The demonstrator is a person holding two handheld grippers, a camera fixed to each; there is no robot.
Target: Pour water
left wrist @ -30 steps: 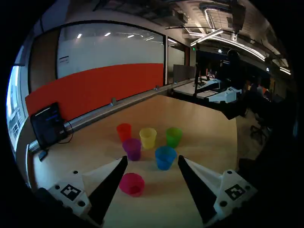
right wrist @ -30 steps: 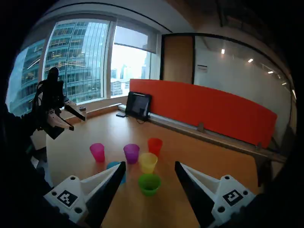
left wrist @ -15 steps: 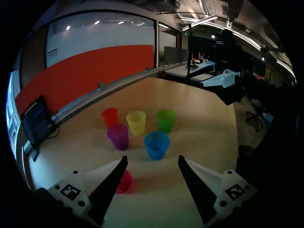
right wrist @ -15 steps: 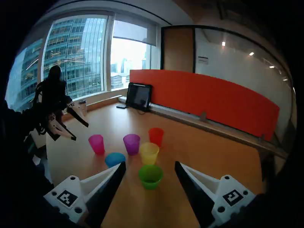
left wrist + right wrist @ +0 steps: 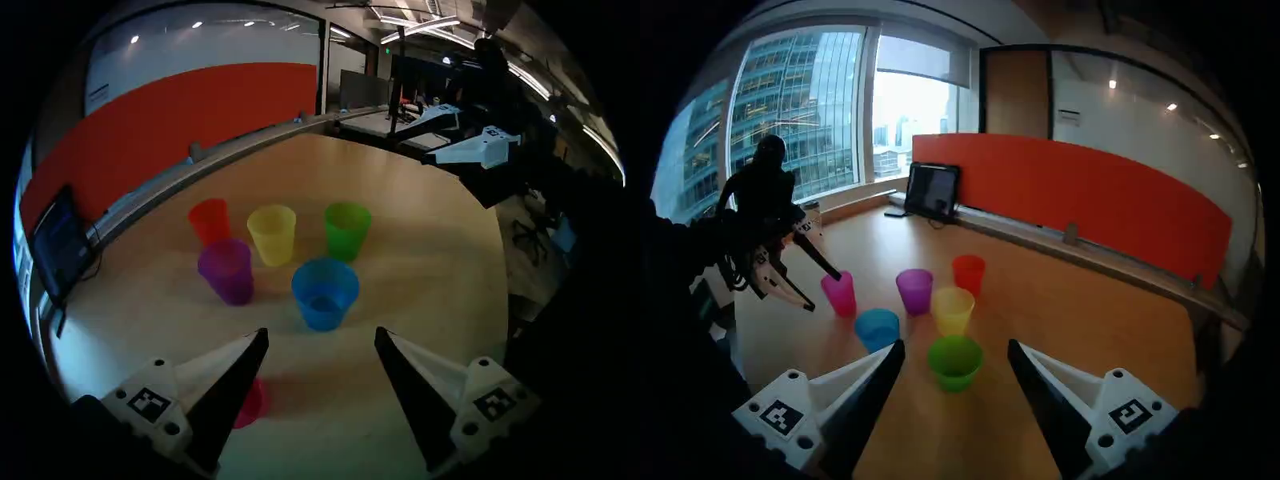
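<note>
Surface: light wooden table [image 5: 432,240] with a rounded end and a matte top. A dark tablet [image 5: 933,190] is propped at its far edge. An orange panel [image 5: 1088,196] runs along that edge, with a pale glass wall [image 5: 1136,120] above it.

Room: open office. Tall windows [image 5: 800,120] show high-rises outside. There are strip lights [image 5: 416,36] on the ceiling, and past the table's end it's dim, with desks and a chair [image 5: 532,232].

Counts: 6 plastic cups, one per colour, all upright on the table. 1 tablet, 2 grippers, 1 person [image 5: 760,200], seen as a dark silhouette.
- Row of 3, close together: red cup [image 5: 210,222], yellow cup [image 5: 272,234], green cup [image 5: 346,230].
- In front of that row: purple cup [image 5: 228,270] near red and yellow, blue cup [image 5: 324,292] near yellow and green.
- Pink cup [image 5: 839,294] stands apart from the cluster, on the window side.
- Can't tell if any cup holds water.

Left gripper [image 5: 320,331]: fingers wide apart, nothing clamped. In the left gripper view the blue cup sits ahead between the tips, and the pink cup is low, half hidden behind one finger. In the right gripper view the person holds this gripper angled down at the pink cup, with one fingertip at the rim. Can't tell if it touches.

Right gripper [image 5: 956,344]: fingers wide apart, nothing clamped, green cup straight ahead between the tips. The left gripper view shows it in the air over the table's far end.
</note>
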